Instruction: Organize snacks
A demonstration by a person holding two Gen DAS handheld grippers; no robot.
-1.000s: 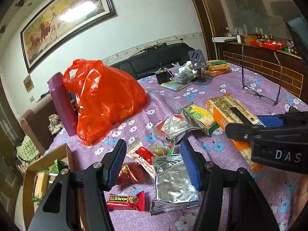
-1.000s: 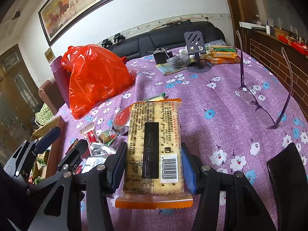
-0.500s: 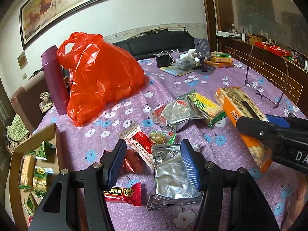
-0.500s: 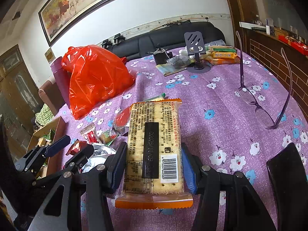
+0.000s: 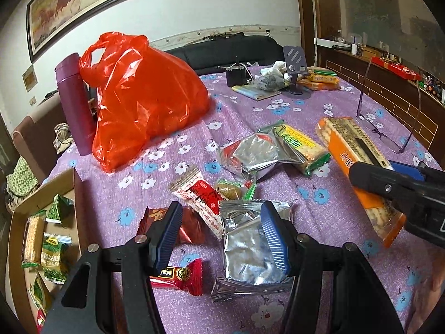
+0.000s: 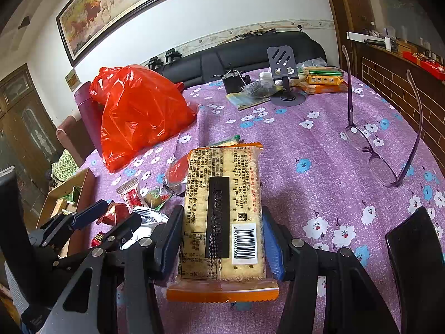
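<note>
My right gripper [image 6: 222, 239] is shut on a long orange cracker pack [image 6: 222, 217] and holds it over the purple flowered tablecloth [image 6: 319, 144]. The pack [image 5: 358, 167] and that gripper show at the right of the left wrist view. My left gripper [image 5: 222, 239] is open and empty, low over loose snacks: a silver foil pouch [image 5: 247, 253], a red-and-white wrapper [image 5: 197, 194], a dark red packet [image 5: 189, 225] and a small red candy bar [image 5: 180, 275]. A green cracker pack [image 5: 300, 144] lies beyond. A cardboard box [image 5: 41, 239] with green snack packs sits at the left table edge.
An orange plastic bag [image 5: 141, 97] and a purple bottle [image 5: 75, 105] stand at the back left. Glasses [image 6: 383, 150] lie at the right. A phone stand [image 6: 283, 78], more cracker packs [image 6: 322, 80] and small items are at the far side. A black object [image 6: 417, 264] lies near right.
The left gripper has tilted down and moved closer to the loose snacks and the box. The right gripper and its cracker pack have stayed where they were.
</note>
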